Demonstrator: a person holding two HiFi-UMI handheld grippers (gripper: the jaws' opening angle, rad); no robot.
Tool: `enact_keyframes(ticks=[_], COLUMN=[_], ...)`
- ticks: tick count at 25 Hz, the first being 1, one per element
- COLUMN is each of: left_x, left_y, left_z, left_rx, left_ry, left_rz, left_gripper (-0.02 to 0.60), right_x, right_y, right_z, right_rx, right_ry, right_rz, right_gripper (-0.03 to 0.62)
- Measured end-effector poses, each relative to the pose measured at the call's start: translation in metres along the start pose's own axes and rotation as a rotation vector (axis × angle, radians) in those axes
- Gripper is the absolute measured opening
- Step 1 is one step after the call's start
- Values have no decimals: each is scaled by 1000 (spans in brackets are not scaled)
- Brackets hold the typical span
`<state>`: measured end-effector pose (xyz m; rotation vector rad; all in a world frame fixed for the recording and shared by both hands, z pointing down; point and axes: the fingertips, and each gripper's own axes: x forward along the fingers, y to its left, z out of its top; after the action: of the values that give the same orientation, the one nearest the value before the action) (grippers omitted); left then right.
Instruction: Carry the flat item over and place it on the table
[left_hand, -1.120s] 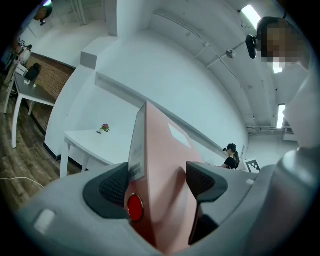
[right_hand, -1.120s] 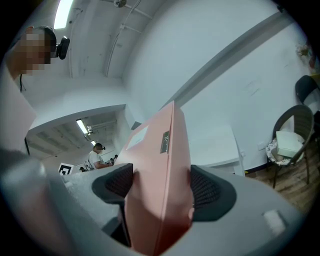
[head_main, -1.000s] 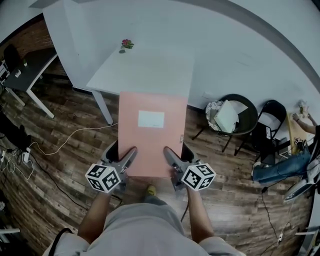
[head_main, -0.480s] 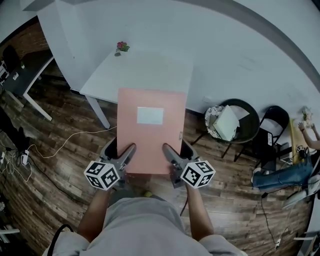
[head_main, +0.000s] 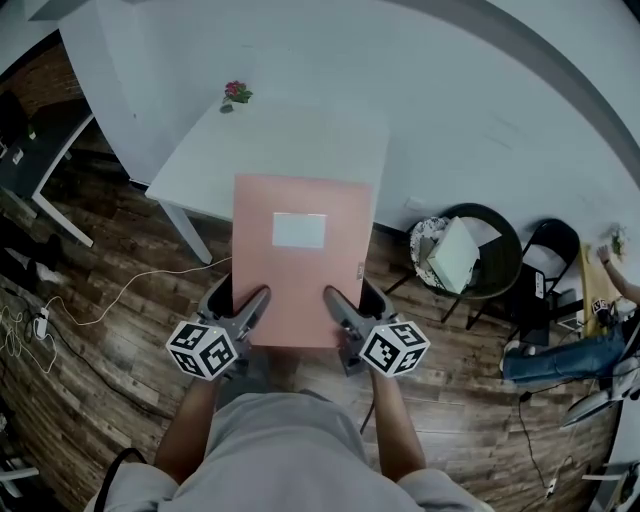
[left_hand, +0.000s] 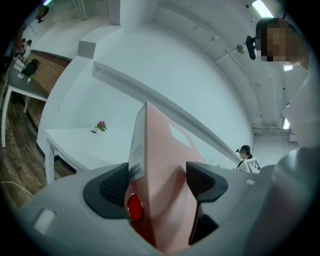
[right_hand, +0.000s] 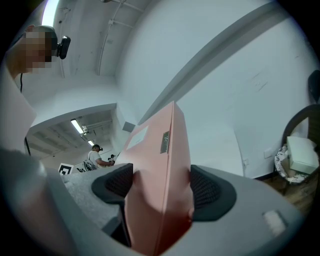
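Note:
A flat pink folder with a white label is held level in front of me, its far edge over the near side of the white table. My left gripper is shut on its near left edge, my right gripper shut on its near right edge. In the left gripper view the pink folder stands edge-on between the dark pads of my left gripper. In the right gripper view the pink folder is clamped by my right gripper.
A small potted flower stands at the table's far left corner. A round black chair holding a white box and a folding chair stand to the right. A dark desk and cables lie left on the wood floor.
The table and flower have drifted nearer and left in the head view as I moved forward. The folder's far edge now overlaps the table's near side. Both grips are unchanged.

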<state>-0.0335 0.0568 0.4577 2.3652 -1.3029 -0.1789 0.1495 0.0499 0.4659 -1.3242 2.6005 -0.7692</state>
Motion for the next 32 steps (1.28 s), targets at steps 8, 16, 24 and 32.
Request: enact_keyframes(ticks=[8,16,24,32], left_x=[73,157,225,274], left_y=[81,175,254,291], left_z=[42,102,144,151], left_rx=[-29,-41,-56,-79], left_ry=[42,84,117,165], left_rz=[-18,-57,-91,-139], left_gripper=[350,350,350,348], right_x=[105,228,328,370], right_y=[-27,-50,-72,-97], right_z=[27,64,89,96], right_rx=[24,48,66,86], right_ry=[18,11,7,5], right_rz=[-41,-95,-138,-208], right_gripper=[353,353,354,354])
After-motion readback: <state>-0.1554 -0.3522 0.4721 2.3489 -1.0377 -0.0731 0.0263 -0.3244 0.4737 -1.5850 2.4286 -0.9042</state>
